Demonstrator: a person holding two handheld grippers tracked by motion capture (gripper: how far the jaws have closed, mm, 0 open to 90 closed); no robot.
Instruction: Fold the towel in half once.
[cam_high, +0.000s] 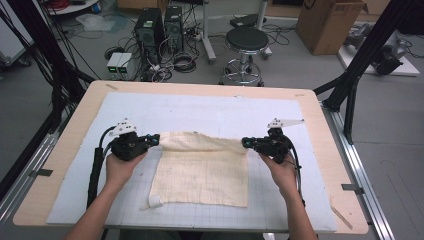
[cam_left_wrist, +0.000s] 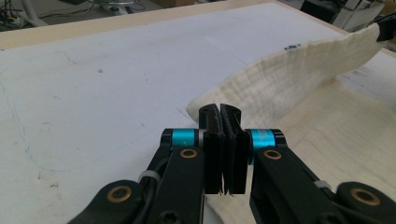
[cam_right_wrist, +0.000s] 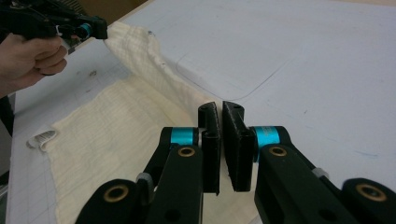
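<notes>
- The left gripper (cam_left_wrist: 219, 112) has its jaws pressed together on the far left corner of the cloth (cam_left_wrist: 299, 74), with the fabric's edge pinched between the pads.
- The right gripper (cam_right_wrist: 220, 109) is closed the same way on the far right corner of the cloth, a thin gap showing between its jaws lower down.
- In the high view the left gripper (cam_high: 155, 139) and right gripper (cam_high: 246, 143) hold the far edge of the cloth (cam_high: 200, 172) lifted off the mat, so it sags a little between them.
- The rest of the cloth lies flat on the mat (cam_high: 200, 112), its near edge towards the person, with a small tag (cam_high: 154, 201) at its near left corner.
- The mat covers most of the table (cam_high: 65, 145).
- A hand grips each gripper from the near side, left hand (cam_high: 117, 167) and right hand (cam_high: 282, 172).
</notes>
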